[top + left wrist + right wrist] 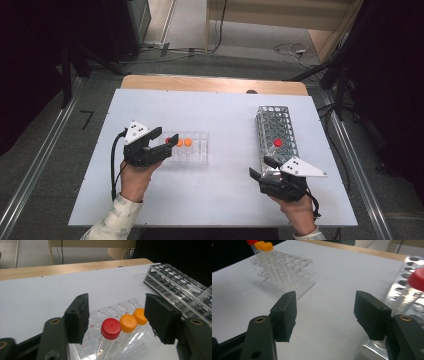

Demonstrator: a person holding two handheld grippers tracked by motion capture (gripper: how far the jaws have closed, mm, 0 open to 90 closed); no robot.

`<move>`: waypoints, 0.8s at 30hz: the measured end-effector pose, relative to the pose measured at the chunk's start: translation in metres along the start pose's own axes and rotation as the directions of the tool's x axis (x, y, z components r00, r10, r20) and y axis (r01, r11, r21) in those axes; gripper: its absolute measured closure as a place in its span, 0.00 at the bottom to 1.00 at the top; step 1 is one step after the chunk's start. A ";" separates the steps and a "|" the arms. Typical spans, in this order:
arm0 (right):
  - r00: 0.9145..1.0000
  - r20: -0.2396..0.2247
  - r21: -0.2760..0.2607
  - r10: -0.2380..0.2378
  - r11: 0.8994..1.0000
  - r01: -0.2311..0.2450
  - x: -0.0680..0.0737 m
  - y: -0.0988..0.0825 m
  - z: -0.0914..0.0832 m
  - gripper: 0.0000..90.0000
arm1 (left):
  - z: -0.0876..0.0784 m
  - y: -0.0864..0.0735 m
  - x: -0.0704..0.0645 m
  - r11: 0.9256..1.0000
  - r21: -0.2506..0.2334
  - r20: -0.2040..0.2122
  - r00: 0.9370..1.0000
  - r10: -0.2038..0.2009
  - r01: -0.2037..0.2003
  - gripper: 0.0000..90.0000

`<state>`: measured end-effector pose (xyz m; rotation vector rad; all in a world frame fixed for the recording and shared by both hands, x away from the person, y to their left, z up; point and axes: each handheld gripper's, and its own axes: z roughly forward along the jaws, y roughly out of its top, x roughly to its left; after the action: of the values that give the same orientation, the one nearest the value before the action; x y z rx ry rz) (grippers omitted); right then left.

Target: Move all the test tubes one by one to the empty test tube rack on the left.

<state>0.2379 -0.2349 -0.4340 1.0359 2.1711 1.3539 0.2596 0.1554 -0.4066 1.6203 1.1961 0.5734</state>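
Observation:
A clear plastic tube rack (197, 150) stands left of the table's middle with two orange-capped tubes (184, 142) and one red-capped tube (111, 328) in a row. My left gripper (160, 142) is open at the rack's left end. Its jaws stand on either side of the red cap with a gap on both sides. At the right lies a metal mesh rack (277, 125) holding another red-capped tube (278, 143). My right gripper (260, 167) is open just off that rack's near end, with bare table between its jaws (325, 312).
The white tabletop (225, 115) has a wooden strip (215, 84) along its far edge. Cables lie on the floor beyond it, and metal rails run along both sides. The clear rack (294, 272) stands far off in the right gripper view.

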 end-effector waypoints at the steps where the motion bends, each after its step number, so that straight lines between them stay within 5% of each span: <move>1: 1.000 0.013 -0.002 0.006 1.000 -0.006 -0.003 0.000 -0.002 0.37 | 0.000 0.000 0.000 1.000 -0.001 -0.001 1.000 0.000 0.000 0.37; 6: 0.996 0.086 -0.019 0.027 1.000 -0.025 -0.018 -0.003 -0.006 0.38 | 0.000 0.000 -0.002 1.000 0.000 -0.001 1.000 0.005 -0.005 0.36; 15: 0.971 0.224 -0.022 0.079 0.997 -0.076 -0.046 -0.007 0.009 0.46 | 0.002 0.000 -0.005 1.000 0.002 -0.004 1.000 0.017 -0.017 0.36; 24: 0.968 0.236 -0.001 0.082 0.996 -0.084 -0.052 -0.005 0.027 0.69 | 0.002 -0.001 -0.006 1.000 0.002 -0.001 1.000 0.019 -0.019 0.36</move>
<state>0.2875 -0.2590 -0.4546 1.2361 1.9799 1.1891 0.2587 0.1489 -0.4072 1.6347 1.1834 0.5849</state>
